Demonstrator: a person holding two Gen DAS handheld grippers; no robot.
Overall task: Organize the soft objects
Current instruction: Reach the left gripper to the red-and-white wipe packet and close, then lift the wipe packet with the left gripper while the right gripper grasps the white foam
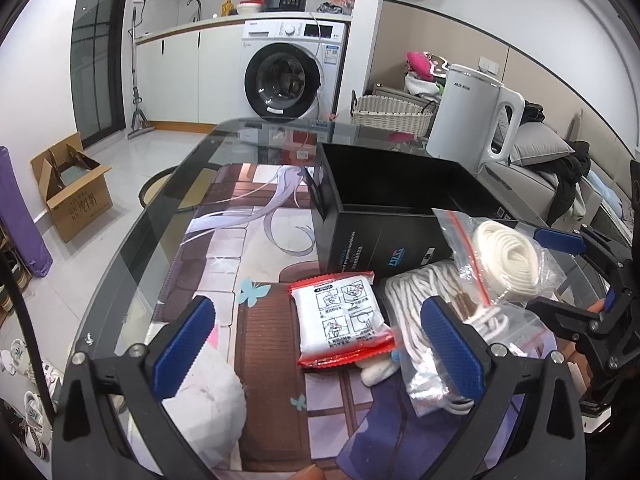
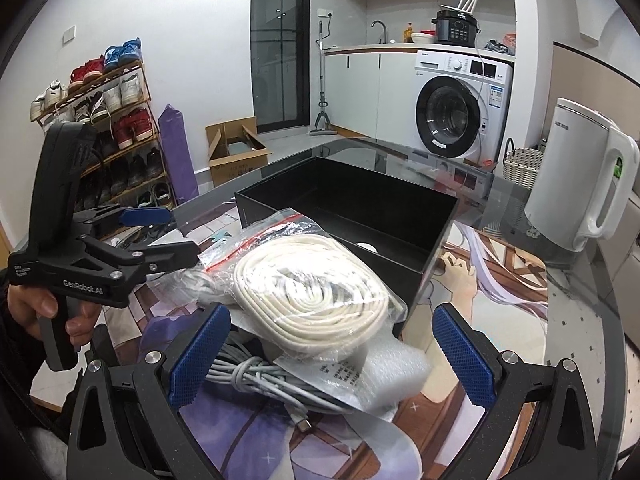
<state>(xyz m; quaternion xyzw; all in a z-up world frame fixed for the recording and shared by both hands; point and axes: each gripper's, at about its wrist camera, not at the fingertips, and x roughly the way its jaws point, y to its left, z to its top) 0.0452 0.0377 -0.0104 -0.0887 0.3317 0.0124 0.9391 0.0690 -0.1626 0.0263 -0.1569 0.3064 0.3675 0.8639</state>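
Now rope bag [image 2: 312,292] betw. R fingers [image 2: 199,356], untouched.

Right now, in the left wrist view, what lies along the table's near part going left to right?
White fluffy item → red-edged white packet → bag of white rope → zip bag with coiled white cord, beside the right gripper.

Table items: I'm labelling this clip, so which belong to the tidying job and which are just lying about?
Job: bagged rope coil, rope bundle, red-edged packet, grey cable, black box.

Lying about: kettle, wicker basket, cardboard box, washing machine.
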